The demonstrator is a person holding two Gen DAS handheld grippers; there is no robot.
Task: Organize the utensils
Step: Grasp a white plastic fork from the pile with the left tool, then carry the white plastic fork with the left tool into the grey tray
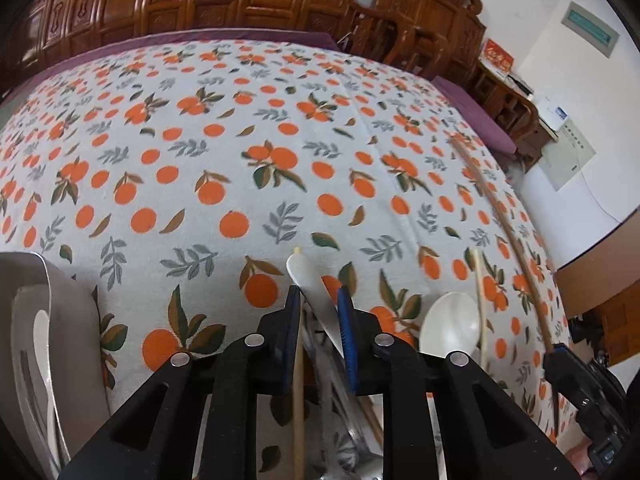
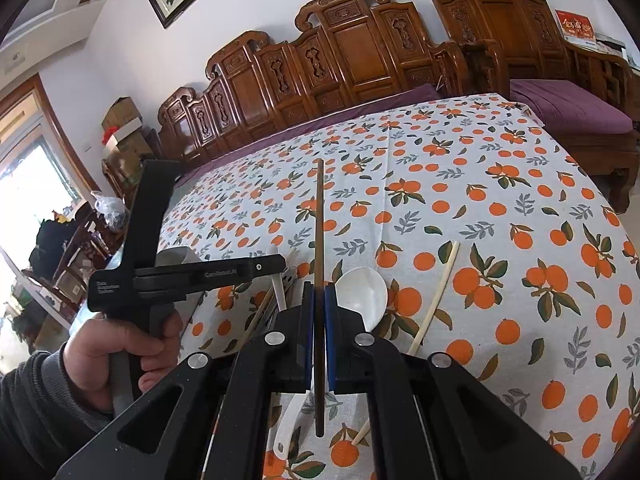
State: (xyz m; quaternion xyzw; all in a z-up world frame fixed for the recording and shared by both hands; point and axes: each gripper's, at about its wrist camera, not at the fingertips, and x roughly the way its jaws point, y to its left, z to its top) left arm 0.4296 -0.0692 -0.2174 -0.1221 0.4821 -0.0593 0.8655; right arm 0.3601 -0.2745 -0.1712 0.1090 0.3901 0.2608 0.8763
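My right gripper is shut on a dark brown chopstick and holds it above the table, pointing away; in the left wrist view that chopstick rises from the right gripper. My left gripper is open, its jaws astride a white spoon handle in a pile of utensils, with a pale chopstick beside the left finger. A white spoon and a pale chopstick lie on the orange-print tablecloth.
A grey utensil holder with a white spoon inside stands at the left. Carved wooden chairs and purple cushions line the far side. The person's left hand holds the left gripper's handle.
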